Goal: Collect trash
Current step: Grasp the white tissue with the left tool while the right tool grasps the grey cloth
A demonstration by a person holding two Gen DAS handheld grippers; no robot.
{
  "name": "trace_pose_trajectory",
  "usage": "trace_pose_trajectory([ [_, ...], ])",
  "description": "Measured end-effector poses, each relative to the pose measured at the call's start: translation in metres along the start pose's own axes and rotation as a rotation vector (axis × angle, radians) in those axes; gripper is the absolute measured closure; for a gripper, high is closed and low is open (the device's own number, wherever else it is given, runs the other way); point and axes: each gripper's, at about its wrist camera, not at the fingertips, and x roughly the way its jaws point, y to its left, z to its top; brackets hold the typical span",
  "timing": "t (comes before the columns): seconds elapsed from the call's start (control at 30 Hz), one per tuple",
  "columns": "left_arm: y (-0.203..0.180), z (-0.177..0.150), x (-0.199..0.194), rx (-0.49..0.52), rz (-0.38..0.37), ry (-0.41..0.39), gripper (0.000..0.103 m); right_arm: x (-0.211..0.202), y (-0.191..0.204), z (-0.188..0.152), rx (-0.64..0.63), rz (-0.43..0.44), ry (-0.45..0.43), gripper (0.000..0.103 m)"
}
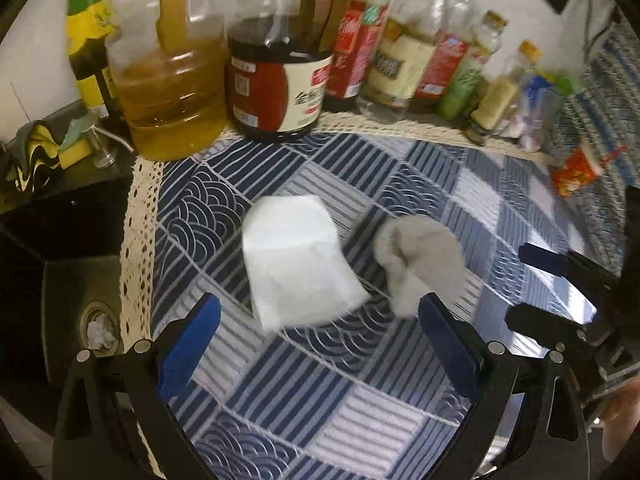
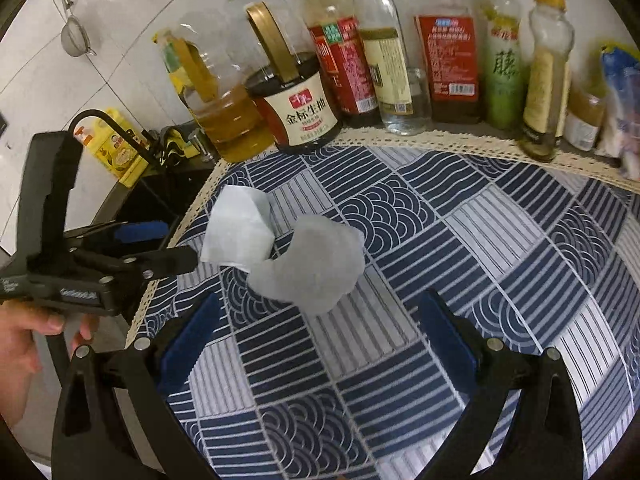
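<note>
While both scraps lie uncollected on the desk (image 1: pixel 400 420), the task is judged barely begun.

Item one: a folded white tissue (image 1: pixel 294 260), flat on the patterned cloth, seen directly ahead of the left claw (image 1: pixel 320 340), whose blue pads are spread wide and empty. Item two: a crumpled grey-white wad (image 2: pixel 312 264), just beside the tissue and possibly touching it, ahead of the right claw (image 2: pixel 320 344), likewise spread and holding nothing. A row of condiment bottles (image 2: pixel 360 60) is lined along the wall behind. Another crumpled scrap (image 1: pixel 98 330) is noted in the sink drain. No bin is shown; both pickups are left.
</note>
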Motion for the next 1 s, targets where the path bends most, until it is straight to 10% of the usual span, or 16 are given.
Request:
trace_pose_trajectory([
  [0.57, 0.012, 0.043, 0.062, -0.011, 0.127, 0.091, 0.008, 0.052, -0.019, 0.018, -0.009, 0.108, 0.082, 0.043],
  [0.7, 0.021, 0.044, 0.075, -0.053, 0.131, 0.132, 0.034, 0.058, -0.015, 0.021, -0.031, 0.122, 0.088, 0.062],
  [1.0, 0.034, 0.039, 0.064, -0.116, 0.111, 0.115, 0.035, 0.054, -0.023, 0.023, -0.023, 0.15, 0.084, 0.082],
])
